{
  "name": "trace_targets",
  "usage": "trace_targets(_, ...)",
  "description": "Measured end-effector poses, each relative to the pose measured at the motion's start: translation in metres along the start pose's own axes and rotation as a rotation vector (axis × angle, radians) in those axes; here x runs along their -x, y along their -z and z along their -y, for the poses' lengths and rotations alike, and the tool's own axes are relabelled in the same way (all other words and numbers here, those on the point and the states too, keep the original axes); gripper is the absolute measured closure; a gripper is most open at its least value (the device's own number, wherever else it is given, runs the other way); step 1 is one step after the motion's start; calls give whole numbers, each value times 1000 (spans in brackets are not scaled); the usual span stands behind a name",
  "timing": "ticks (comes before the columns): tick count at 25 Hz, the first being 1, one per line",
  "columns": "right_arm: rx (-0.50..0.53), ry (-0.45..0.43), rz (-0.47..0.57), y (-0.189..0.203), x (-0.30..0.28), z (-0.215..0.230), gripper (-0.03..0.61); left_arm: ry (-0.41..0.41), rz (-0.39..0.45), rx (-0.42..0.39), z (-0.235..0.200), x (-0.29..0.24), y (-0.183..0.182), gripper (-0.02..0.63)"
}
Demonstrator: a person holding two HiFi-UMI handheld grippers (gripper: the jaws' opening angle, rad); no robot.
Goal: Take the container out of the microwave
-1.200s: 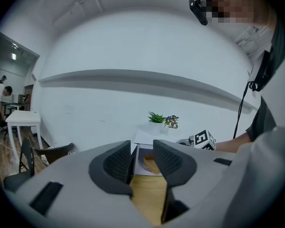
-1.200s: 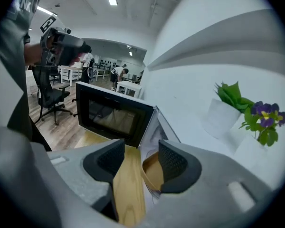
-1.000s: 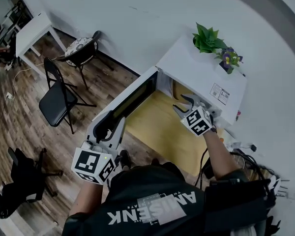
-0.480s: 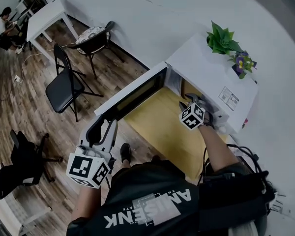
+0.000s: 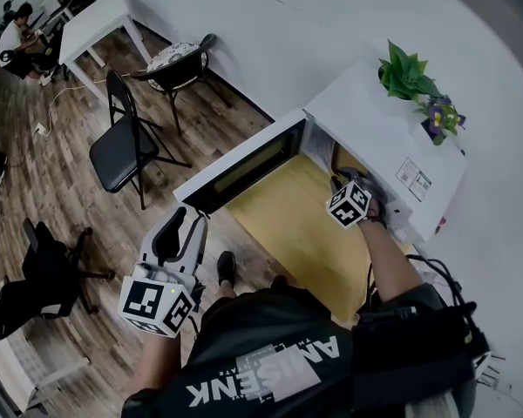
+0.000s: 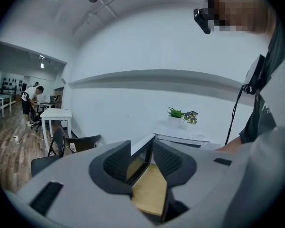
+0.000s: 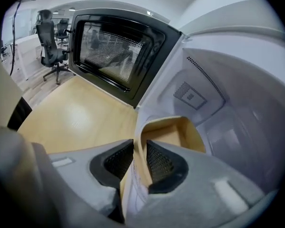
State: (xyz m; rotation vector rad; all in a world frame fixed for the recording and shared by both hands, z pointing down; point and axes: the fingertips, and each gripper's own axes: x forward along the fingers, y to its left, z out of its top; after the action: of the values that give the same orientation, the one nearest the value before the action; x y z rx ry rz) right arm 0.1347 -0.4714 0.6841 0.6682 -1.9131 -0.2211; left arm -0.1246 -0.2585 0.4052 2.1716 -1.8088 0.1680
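room: wood-plank floor (image 5: 61,190), plain white wall behind; far left a white table (image 5: 100,24) and a black folding chair (image 5: 122,151), well apart from the work.

left tool (image 5: 187,225): held low over the floor, off to the left of the microwave door (image 5: 244,168); jaws apart, nothing between them, only the door's edge and the bench seen beyond; touching nothing; judged idle for this step.

door: swung fully open out to the left, dark window facing the bench (image 5: 288,225); the pale wood bench top in front of the cavity is bare.

microwave (image 5: 375,129): white, at the right end of the bench against the wall, a potted plant (image 5: 407,75) on its roof.

right tool (image 7: 139,151): reached down into the cavity; its jaws have just been closing, and the near wall of the container (image 7: 180,132) stands between them; one pad lies outside the wall, the other inside, and the wall appears to fill the gap, so i read it as clamped on the container.

container: tan, open-topped, looks empty, on the cavity floor inside the microwave, not yet lifted.

step in hand (judgement): securing the grasp, removal not begun.

next move calls for: a firm pinch on the thin wall, a small lift, then a level draw out toward the bench, clear of the cavity's rim; the wall may flex or slip.
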Motion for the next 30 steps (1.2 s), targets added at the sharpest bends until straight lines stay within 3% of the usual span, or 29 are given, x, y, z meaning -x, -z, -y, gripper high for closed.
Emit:
trace_targets(3, 0, -12, 27, -5, 1, 1, 528, 2, -2, -5, 1, 2, 3, 483)
trace_targets(15, -37, -68, 111, -18, 22, -15, 560, 31, -42, -20, 13, 4, 13, 483)
trace_targets(22, -109, -81, 141, -34, 54, -32, 561, 129, -24, -42, 15, -9, -1, 483)
trace_targets(30, -248, -83, 172, -67, 99, -59, 561, 303, -13, -66, 6, -27, -17, 483)
